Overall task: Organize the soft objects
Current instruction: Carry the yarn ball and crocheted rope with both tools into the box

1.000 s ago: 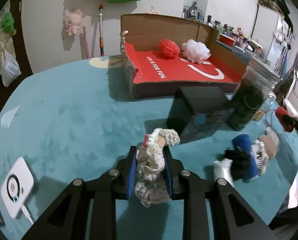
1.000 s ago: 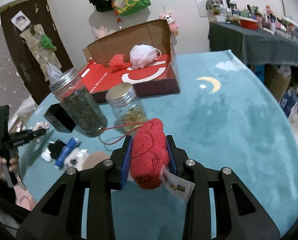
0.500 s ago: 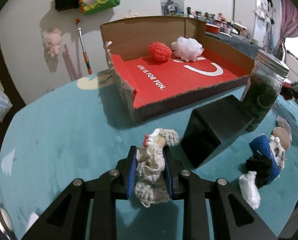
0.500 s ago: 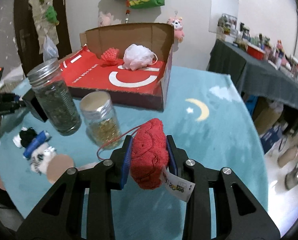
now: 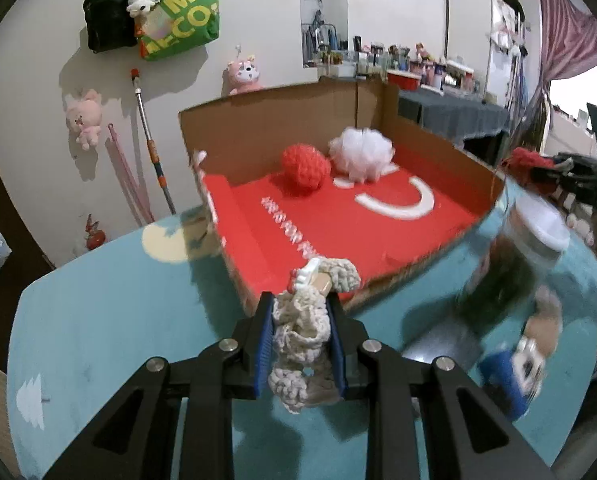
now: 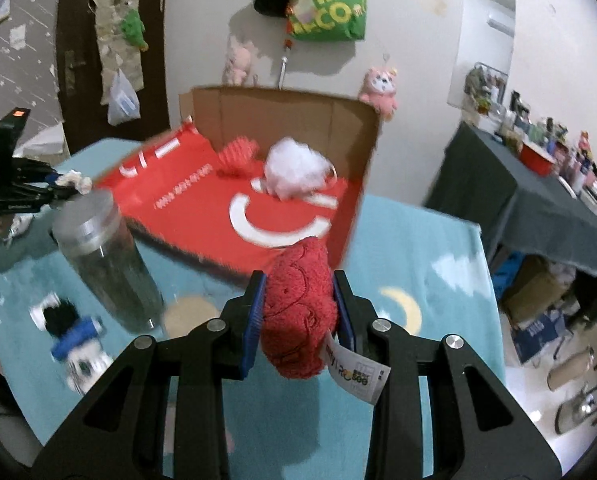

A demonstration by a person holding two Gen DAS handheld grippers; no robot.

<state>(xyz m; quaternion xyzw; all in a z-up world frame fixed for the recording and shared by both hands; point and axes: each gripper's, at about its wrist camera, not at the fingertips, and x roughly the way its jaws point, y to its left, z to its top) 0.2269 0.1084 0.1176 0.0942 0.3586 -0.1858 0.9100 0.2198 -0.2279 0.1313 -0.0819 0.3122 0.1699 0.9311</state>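
Observation:
My left gripper (image 5: 300,320) is shut on a cream crocheted toy (image 5: 298,332), held above the teal table just before the near left corner of the red-lined cardboard box (image 5: 378,224). My right gripper (image 6: 298,304) is shut on a red plush toy (image 6: 298,300) with a white tag, held before the box's near right side (image 6: 234,216). A red knitted ball (image 5: 304,166) and a white puff (image 5: 360,152) lie at the back of the box. The left gripper also shows at the left of the right wrist view (image 6: 64,184).
A tall glass jar with a metal lid (image 6: 102,256) stands beside the box, also blurred in the left wrist view (image 5: 514,264). A black, white and blue soft toy (image 6: 74,336) lies on the teal cloth (image 5: 98,312). Plush toys and a green bag (image 5: 178,12) hang on the wall.
Both grippers have moved toward the box with their toys; the box looks larger and closer. The black box and the second jar have left view.

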